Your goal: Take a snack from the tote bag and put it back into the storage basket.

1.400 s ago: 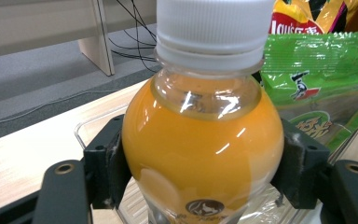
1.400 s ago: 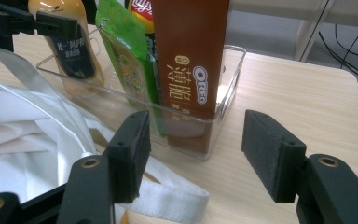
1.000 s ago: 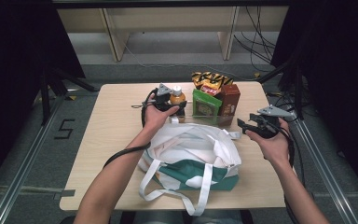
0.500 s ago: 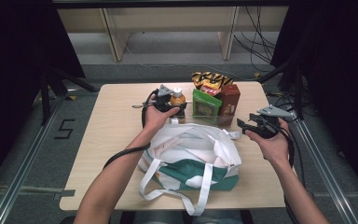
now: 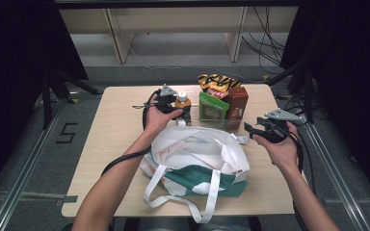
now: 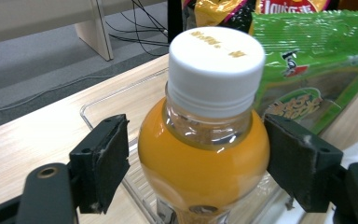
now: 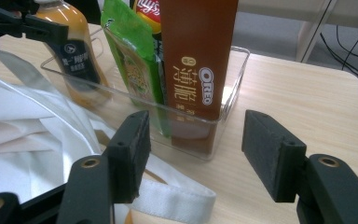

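Our left gripper (image 6: pixel 198 163) fingers (image 6: pixel 100 168), just opening, stand spread either side of orange-juice bottle with white cap (image 6: pixel 205 140), small gaps showing, pads not pressing. Bottle upright in clear plastic tray (image 7: pixel 233 70) on pale wood counter (image 5: pixel 120 115), beside green snack pouch (image 6: pixel 317 70). Our right gripper (image 7: pixel 193 156) fingers spread, nothing between, above white tote bag (image 5: pixel 197 154).

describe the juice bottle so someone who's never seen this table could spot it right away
On the far side of the wooden table, behind the white and green tote bag, stands a clear plastic tray of snacks. The orange juice bottle stands upright at its left end, between the open jaws of the left gripper. It is the only bottle there: white screw cap, orange liquid, beside flat packets and a brown box.
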{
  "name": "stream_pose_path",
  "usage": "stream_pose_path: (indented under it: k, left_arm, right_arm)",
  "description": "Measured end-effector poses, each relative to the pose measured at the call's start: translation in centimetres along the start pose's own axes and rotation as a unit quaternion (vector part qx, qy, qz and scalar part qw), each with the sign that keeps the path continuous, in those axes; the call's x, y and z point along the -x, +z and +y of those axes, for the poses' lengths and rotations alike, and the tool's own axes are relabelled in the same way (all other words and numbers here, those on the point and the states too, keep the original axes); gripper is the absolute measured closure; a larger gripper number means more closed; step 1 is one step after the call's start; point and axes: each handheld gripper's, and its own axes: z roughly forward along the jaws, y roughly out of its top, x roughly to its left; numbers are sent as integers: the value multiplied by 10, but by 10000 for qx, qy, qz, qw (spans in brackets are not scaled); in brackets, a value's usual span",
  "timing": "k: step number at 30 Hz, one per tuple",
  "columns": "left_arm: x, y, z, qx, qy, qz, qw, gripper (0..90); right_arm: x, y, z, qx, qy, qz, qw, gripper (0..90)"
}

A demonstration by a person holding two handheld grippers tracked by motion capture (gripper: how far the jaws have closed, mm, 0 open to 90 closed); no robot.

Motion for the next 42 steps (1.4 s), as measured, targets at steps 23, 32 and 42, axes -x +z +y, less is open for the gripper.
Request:
stream_pose_path:
  k: [23,32,42]
  left_arm:
    - [-1,-77,-1,81,78,163,9998,249]
    - [-1,-110,-16,236,81,235,9994,256]
    - [-4,-146,-56,542,-188,332,9978,268]
  right_arm:
    - [-2,-1,1,-29,-74,4,10000,423]
    - [0,-1,1,-27,-132,28,9999,423]
    - [-1,1,-1,-38,-111,13,9999,423]
